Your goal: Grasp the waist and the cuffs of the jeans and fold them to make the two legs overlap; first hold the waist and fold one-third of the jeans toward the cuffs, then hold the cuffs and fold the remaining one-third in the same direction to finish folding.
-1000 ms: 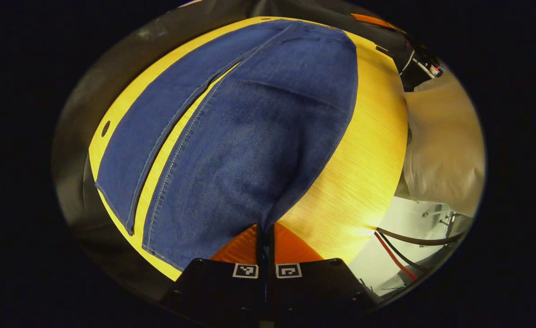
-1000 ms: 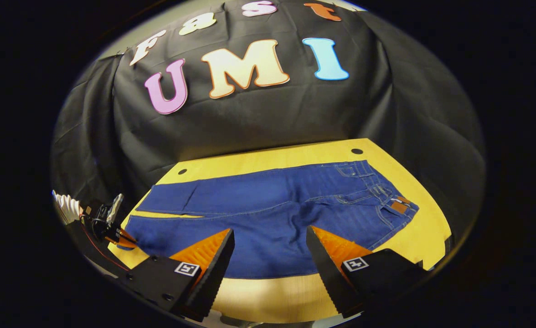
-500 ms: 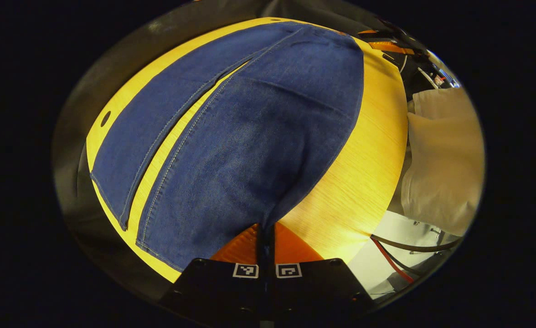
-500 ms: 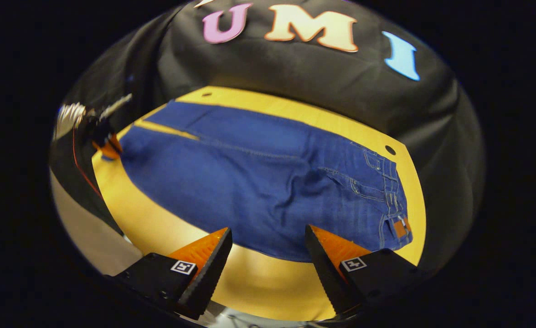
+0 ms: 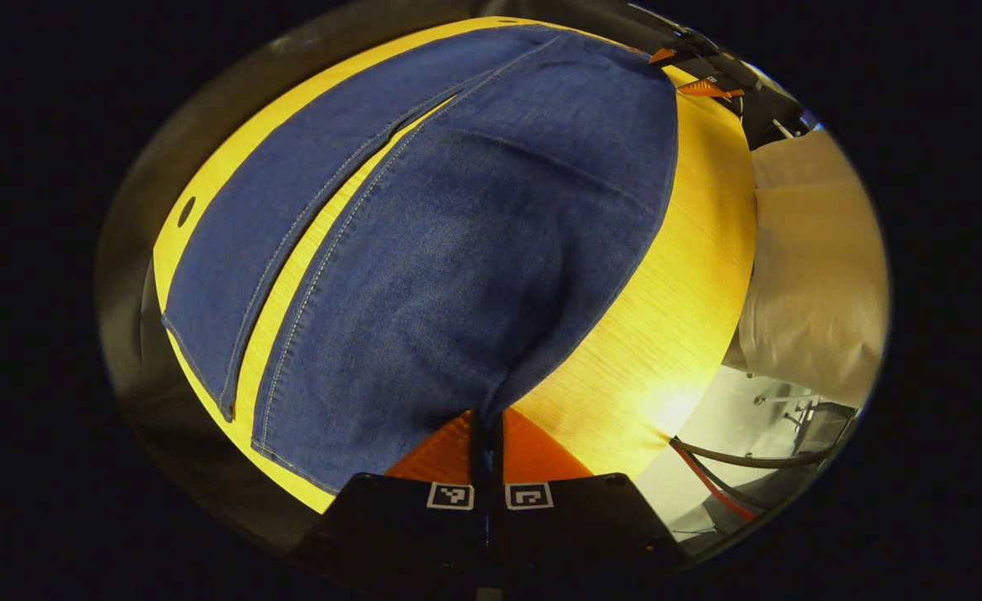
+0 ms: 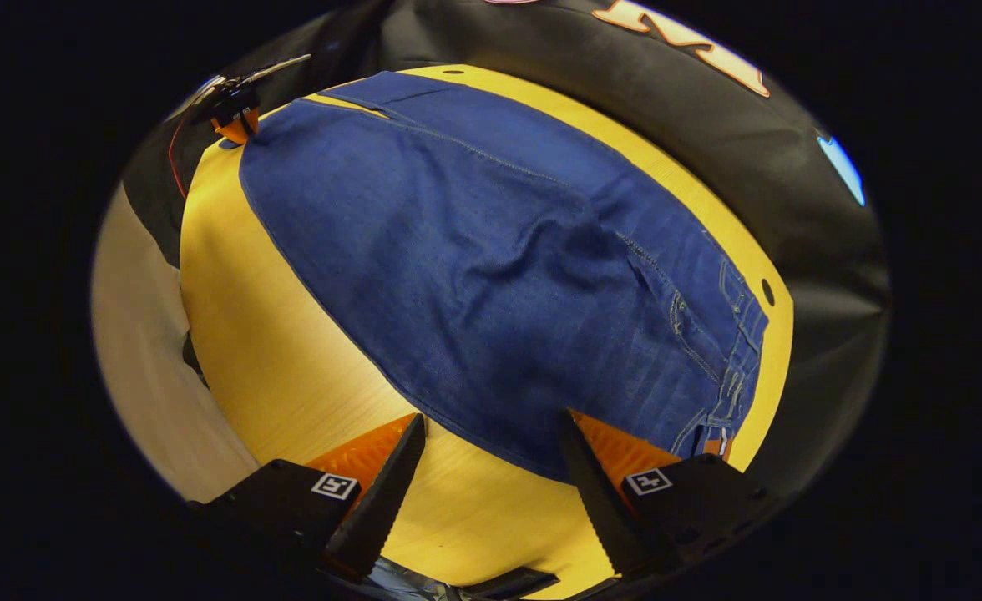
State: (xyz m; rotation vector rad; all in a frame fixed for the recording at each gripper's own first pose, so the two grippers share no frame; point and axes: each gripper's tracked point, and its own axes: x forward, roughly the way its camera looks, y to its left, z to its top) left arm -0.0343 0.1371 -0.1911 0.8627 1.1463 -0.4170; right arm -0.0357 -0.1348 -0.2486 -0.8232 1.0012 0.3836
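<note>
Blue jeans [image 5: 458, 250] lie flat on a yellow wooden table [image 5: 666, 317], legs side by side with a narrow gap. My left gripper [image 5: 487, 417] is shut on the near leg's cuff corner, which rises slightly into the jaws. In the right gripper view the jeans [image 6: 491, 250] run from the cuffs at top left to the waist [image 6: 737, 351] at lower right. My right gripper [image 6: 491, 421] is open, low over the jeans' near edge beside the waist; its right finger [image 6: 595, 476] overlaps the denim. Far off, the left gripper [image 6: 236, 121] holds the cuff.
The person's light-coloured clothing [image 5: 817, 275] is close to the table's near side, also seen as light clothing [image 6: 140, 334]. Cables [image 5: 733, 492] hang below the table corner. Small round holes [image 5: 186, 209] [image 6: 766, 292] mark the tabletop's far edge. The black cloth wall [image 6: 792, 167] stands behind.
The right gripper has dropped and tilted down toward the waist end, staying open, and now reaches the jeans' near edge. The left gripper stays shut on the cuff, barely shifted.
</note>
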